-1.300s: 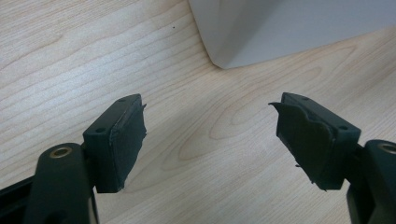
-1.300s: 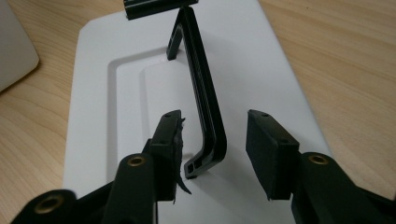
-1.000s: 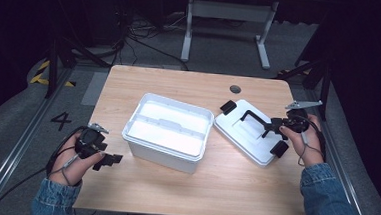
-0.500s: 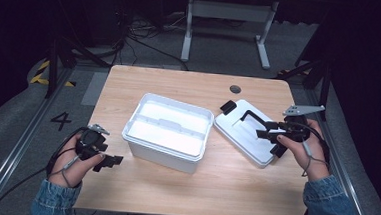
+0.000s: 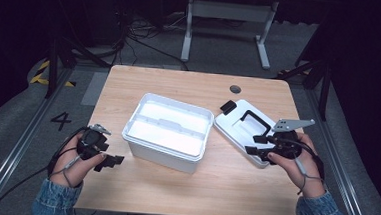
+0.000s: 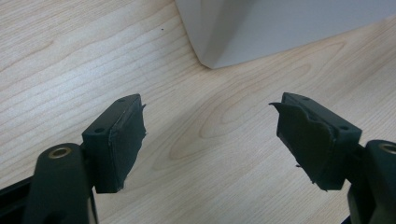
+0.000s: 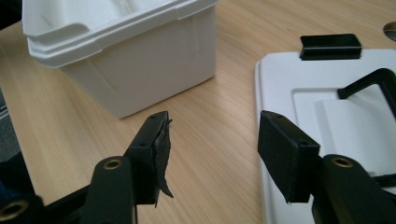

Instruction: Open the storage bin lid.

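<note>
Poised with jaws parted over the near edge of a flat white plastic lid (image 5: 242,128) with a black handle (image 5: 254,120), beside an open white plastic storage box (image 5: 168,131) on a pale wooden table (image 5: 180,84).

Seen in the right gripper view: right gripper (image 7: 212,156) open and empty, one finger (image 7: 286,154) over the lid's rim, the other (image 7: 154,149) above bare wood, the box beyond the fingertips. Left gripper (image 6: 210,140) likewise open, holding nothing, low over the table, a corner of the box just ahead of its fingers. Judged best handled by closing squarely on the lid's rim or handle, lifting level, then aligning the black latch (image 5: 227,108) with the box edge before lowering; left side well placed for steadying the box wall against sliding.
</note>
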Tool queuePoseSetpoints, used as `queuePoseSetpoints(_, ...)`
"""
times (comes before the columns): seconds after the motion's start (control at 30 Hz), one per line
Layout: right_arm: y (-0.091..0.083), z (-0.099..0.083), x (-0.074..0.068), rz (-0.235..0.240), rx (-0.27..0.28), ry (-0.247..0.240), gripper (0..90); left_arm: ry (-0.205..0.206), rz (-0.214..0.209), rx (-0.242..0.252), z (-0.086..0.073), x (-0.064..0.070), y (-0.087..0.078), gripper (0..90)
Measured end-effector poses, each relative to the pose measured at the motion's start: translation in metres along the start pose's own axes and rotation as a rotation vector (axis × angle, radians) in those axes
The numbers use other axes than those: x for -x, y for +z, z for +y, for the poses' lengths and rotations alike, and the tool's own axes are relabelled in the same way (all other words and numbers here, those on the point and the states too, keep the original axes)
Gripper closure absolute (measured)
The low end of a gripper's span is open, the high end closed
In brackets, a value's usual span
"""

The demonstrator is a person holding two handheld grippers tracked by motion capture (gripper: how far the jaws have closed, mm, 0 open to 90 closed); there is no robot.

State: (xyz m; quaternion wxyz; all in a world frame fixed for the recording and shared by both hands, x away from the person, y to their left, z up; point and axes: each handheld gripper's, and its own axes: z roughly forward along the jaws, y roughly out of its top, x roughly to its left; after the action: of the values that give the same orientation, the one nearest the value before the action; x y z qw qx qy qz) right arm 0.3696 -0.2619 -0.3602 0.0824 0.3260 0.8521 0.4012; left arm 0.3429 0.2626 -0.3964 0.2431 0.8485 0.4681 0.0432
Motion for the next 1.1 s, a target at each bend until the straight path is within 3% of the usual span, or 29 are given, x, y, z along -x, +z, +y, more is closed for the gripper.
queuePoseSetpoints(0.23, 0.012, -0.006, -0.014, 0.031, -0.034, 0.001, 45.6, 0.001, 0.0, -0.006, 0.0, 0.001, -0.001, 24.0)
queuePoseSetpoints(0.47, 0.038, -0.019, -0.022, 0.054, -0.093, -0.02, 45.0, 0.013, -0.001, -0.024, 0.002, 0.002, 0.002, 24.0)
queuePoseSetpoints(0.63, 0.051, -0.028, -0.03, 0.069, -0.104, -0.039, 42.5, 0.013, -0.001, -0.023, 0.002, 0.001, 0.002, 24.0)
queuePoseSetpoints(0.9, 0.071, -0.042, -0.038, 0.064, -0.136, -0.062, 41.7, 0.017, -0.008, -0.037, 0.002, 0.001, 0.005, 23.8)
queuePoseSetpoints(1.1, 0.082, -0.051, -0.041, 0.036, -0.117, -0.091, 40.0, 0.022, -0.006, -0.045, 0.003, 0.001, 0.007, 23.7)
